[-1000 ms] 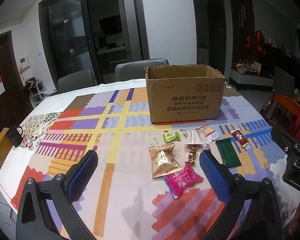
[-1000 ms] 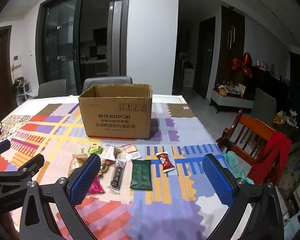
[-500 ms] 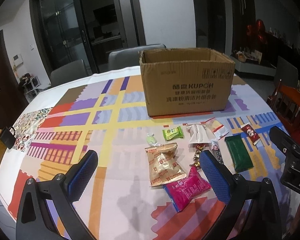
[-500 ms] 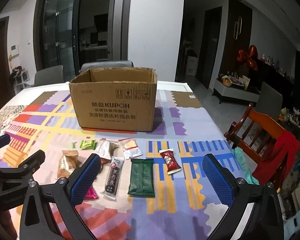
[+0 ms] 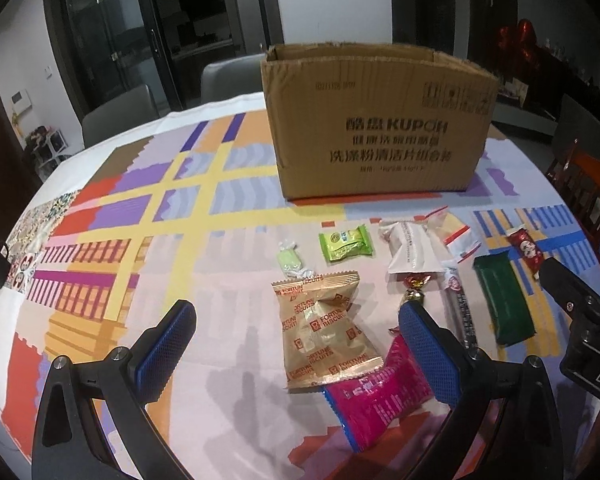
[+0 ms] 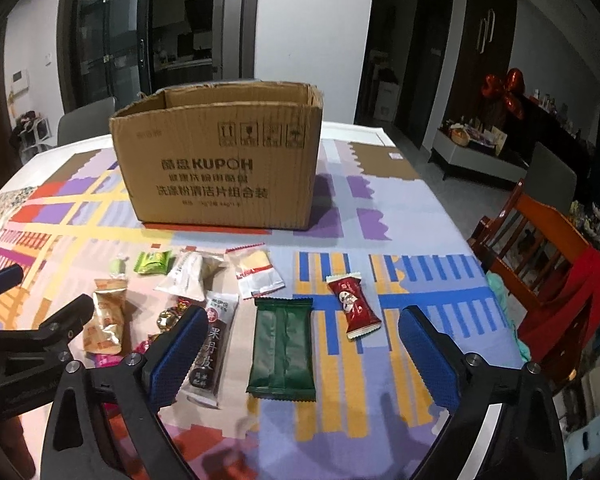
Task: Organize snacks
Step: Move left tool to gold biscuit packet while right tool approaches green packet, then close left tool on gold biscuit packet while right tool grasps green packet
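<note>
Open brown cardboard box (image 6: 220, 168) behind scattered snacks; left gripper (image 5: 300, 350) spread wide (nothing held); right gripper (image 6: 302, 354) closing, empty, over dark green flat packet (image 6: 282, 348).

One cardboard box (image 5: 376, 120), ten snack packets (image 5: 326, 332) (two green-wrapped), two chairs (image 5: 118, 112).

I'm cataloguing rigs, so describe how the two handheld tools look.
Both match: the left tool and the right tool each have two matte black, ribbed plastic arms with silver screw heads, ending in blue finger pads with a diamond-grid texture. The right tool's body, seen from the left camera, bears white letters, partly cut off. No cables or sleeves show.
</note>
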`<state>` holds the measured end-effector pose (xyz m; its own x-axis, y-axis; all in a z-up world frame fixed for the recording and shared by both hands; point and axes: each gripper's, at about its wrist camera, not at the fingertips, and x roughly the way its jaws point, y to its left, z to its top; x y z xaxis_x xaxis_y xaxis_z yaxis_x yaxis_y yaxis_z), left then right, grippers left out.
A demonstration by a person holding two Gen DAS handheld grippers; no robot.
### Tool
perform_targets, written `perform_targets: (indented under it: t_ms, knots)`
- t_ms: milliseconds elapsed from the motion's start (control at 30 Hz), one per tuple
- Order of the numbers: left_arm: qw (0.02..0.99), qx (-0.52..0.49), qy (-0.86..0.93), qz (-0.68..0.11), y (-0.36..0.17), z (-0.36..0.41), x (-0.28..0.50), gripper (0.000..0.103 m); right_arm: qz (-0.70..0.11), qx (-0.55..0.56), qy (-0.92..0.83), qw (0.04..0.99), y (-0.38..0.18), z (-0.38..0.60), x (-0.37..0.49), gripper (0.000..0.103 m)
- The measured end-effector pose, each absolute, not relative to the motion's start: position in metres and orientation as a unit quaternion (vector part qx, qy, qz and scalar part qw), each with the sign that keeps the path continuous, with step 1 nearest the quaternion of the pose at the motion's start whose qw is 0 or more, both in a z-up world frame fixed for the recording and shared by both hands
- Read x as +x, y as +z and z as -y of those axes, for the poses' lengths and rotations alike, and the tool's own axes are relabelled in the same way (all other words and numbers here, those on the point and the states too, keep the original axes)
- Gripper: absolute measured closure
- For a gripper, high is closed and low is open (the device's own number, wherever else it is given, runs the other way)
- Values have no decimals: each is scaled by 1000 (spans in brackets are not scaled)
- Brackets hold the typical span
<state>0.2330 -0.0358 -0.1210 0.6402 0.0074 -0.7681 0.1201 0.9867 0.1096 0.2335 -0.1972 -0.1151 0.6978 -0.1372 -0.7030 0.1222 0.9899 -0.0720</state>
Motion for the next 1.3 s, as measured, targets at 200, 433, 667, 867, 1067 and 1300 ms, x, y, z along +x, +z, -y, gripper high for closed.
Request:
perform_targets:
  t_ms: [200, 433, 667, 867, 1067, 1300]
  knots:
    - [894, 78, -29, -441, -135, 35, 245, 5, -399, -10, -63, 915, -132, 196, 248, 11]
    - [884, 76, -32, -460, -150, 35, 252, 11, -422, -3, -60, 904, -151, 197, 261, 17]
    - [875, 77, -35, -476, -163, 36, 258, 14, -440, -3, -65, 896, -167, 199, 267, 17]
    - [873, 75, -38, -481, -169, 36, 261, 15, -459, -2, -62, 886, -177, 200, 271, 24]
    - [864, 71, -49, -495, -178, 37, 263, 30, -472, 10, -59, 880, -186, 202, 273, 33]
    - [863, 61, -59, -499, -180, 38, 261, 40, -487, 28, -45, 872, -194, 202, 276, 49]
